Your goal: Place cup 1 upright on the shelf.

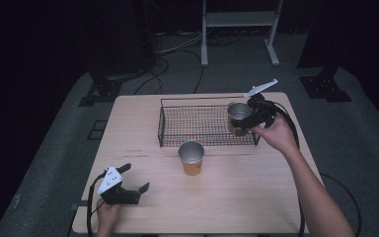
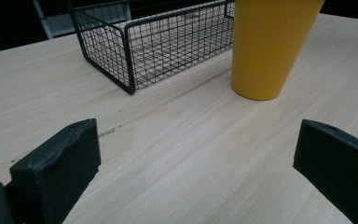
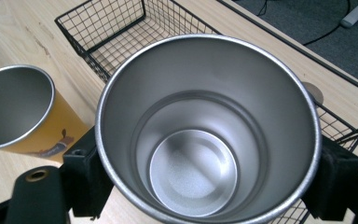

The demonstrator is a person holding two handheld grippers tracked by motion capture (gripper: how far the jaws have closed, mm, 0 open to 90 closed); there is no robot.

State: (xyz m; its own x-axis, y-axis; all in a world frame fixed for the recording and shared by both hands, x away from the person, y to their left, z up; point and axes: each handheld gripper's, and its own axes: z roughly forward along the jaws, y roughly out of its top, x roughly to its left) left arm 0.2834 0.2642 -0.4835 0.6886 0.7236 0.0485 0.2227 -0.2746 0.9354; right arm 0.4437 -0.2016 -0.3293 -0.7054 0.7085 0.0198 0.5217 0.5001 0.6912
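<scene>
Now held: steel cup (image 3: 205,135), clamped at its sides between the black jaws of the right hand-held gripper (image 3: 205,186), mouth open toward that gripper's camera, inside bare and shiny. Seen from above, cup (image 1: 238,114) up off the desk (image 1: 256,197), over the right end of the wire basket (image 1: 197,126), just inside its right wall, tilted a little. Right hand-held gripper (image 1: 242,123) reaching in from the right, grey plate on top, cable trailing back along the forearm. Right hand (image 1: 276,133) wrapped round the grip, just outside the basket's right end.

Near the cup, lower in the high view: second cup (image 1: 191,158), orange outside, steel inside, standing upright on the desk just in front of the basket's front wall, apart from it. Same orange cup (image 3: 23,116) at the left in the right gripper view, a small print on its side; again (image 2: 270,46) at the top of the left gripper view, base flat on the wood.

Basket (image 2: 135,51) black, rectangular, lying lengthwise across the far half of the desk, with bare wood showing through its mesh floor.

Farther off, at the desk's near left corner: left hand-held gripper (image 1: 137,182), jaws spread wide with nothing between them, pointing right toward the orange cup but well apart from it. Left hand (image 1: 107,215) at its rear, by the desk's near edge. Same spread jaws in the left gripper view (image 2: 196,154), low over bare wood.
</scene>
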